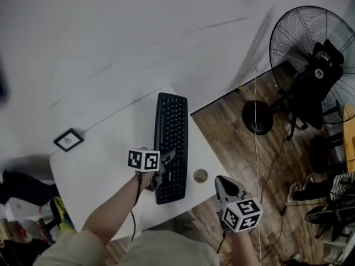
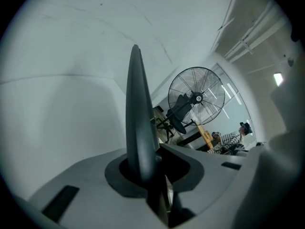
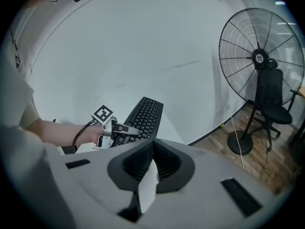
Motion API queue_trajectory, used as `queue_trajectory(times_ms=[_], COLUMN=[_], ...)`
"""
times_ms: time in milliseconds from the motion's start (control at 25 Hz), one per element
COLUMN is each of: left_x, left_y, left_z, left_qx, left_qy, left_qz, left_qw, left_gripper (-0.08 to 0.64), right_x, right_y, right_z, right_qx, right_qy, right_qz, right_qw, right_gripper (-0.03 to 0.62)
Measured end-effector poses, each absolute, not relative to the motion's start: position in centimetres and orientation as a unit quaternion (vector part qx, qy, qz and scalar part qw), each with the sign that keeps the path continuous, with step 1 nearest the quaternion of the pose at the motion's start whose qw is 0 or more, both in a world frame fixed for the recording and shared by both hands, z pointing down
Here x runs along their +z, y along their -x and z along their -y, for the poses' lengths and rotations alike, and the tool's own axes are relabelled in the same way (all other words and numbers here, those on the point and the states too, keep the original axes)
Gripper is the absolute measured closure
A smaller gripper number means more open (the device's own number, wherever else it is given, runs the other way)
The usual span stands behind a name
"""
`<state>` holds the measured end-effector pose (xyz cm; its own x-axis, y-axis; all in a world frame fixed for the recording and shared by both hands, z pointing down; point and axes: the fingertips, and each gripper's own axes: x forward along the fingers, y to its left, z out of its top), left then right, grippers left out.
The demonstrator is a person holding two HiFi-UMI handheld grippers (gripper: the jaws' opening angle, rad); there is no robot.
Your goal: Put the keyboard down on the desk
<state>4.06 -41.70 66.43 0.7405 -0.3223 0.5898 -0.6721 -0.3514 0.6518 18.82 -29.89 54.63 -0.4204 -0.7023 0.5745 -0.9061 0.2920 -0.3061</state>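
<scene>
I see a black full-size keyboard (image 1: 172, 143) with rows of low dark keys, near the centre of the head view, over the right part of a white desk (image 1: 105, 154). Its long axis runs almost straight up and down the frame. One short end points toward the white wall at the top, the other toward the person at the bottom. I cannot tell whether it rests flat on the desk.

The left gripper (image 1: 166, 159) pinches the keyboard's left long edge near the lower end. In the left gripper view the keyboard stands edge-on between the jaws as a thin dark slab.

The right gripper (image 1: 220, 180) hangs at lower right, past the desk's edge, its jaws pressed together on nothing.

A small round object (image 1: 200, 175) lies just right of the keyboard.
</scene>
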Motion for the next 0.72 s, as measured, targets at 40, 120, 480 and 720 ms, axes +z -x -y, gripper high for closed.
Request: queue_trajectory(times_ms=[40, 120, 480, 720], left_x=[66.7, 67.3, 72.1, 73.3], left_y=[-4.0, -3.9, -3.5, -3.0], left_z=[41.9, 42.2, 43.9, 44.8], left_qx=[0.18, 0.179, 0.166, 0.219], left_qy=[-0.798, -0.793, -0.751, -0.755], left_qz=[0.309, 0.307, 0.324, 0.371], left_qw=[0.485, 0.495, 0.55, 0.495], left_gripper=[0.465, 0.458, 0.415, 0.294], right_x=[55.0, 55.7, 57.3, 58.5], right_y=[-18.6, -18.2, -16.5, -16.6], right_z=[29.9, 29.9, 31.0, 31.0], right_qx=[0.309, 0.317, 0.349, 0.363], right_qy=[-0.508, -0.503, -0.494, -0.493], right_qz=[0.786, 0.786, 0.78, 0.772], right_qw=[0.168, 0.171, 0.159, 0.171], right_gripper=[0.568, 0.568, 0.568, 0.568])
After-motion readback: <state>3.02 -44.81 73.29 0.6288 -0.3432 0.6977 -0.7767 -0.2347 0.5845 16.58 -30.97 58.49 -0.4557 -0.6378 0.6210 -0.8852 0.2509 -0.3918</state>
